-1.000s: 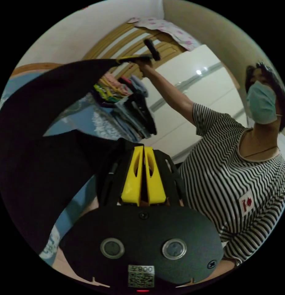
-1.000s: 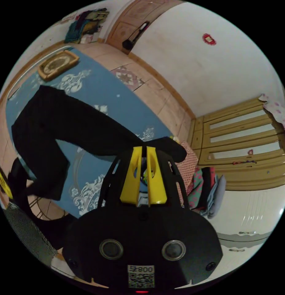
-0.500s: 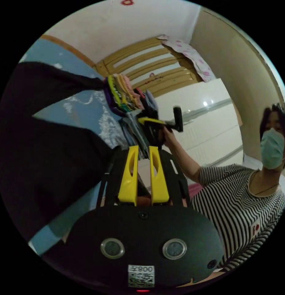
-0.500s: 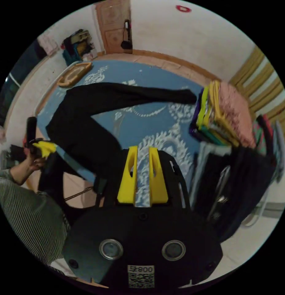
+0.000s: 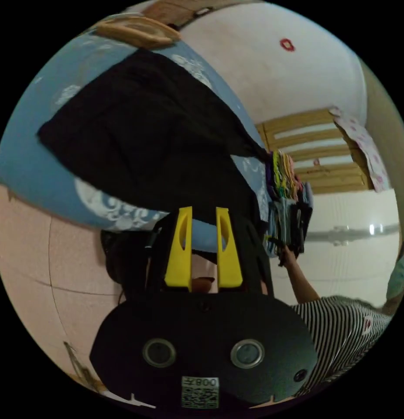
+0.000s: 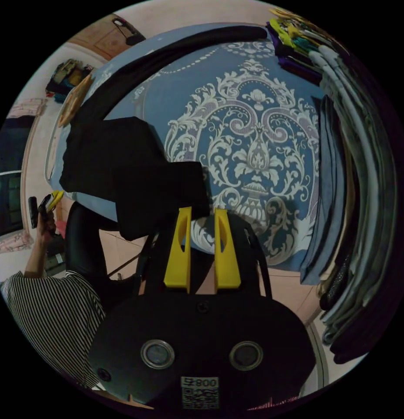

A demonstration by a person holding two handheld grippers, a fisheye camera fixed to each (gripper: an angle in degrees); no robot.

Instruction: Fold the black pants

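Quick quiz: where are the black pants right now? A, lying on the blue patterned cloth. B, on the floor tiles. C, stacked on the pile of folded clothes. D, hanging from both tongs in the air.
A: the black pants lie spread on the blue patterned cloth, with both tongs open and holding nothing.

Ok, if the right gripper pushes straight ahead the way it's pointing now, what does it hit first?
Probably the blue patterned cloth just beyond the right gripper, right beside the black pants' edge; depth is hard to judge.

Black pants (image 6: 123, 174) lie spread on the blue patterned cloth (image 6: 254, 144), 1 leg outstretched.
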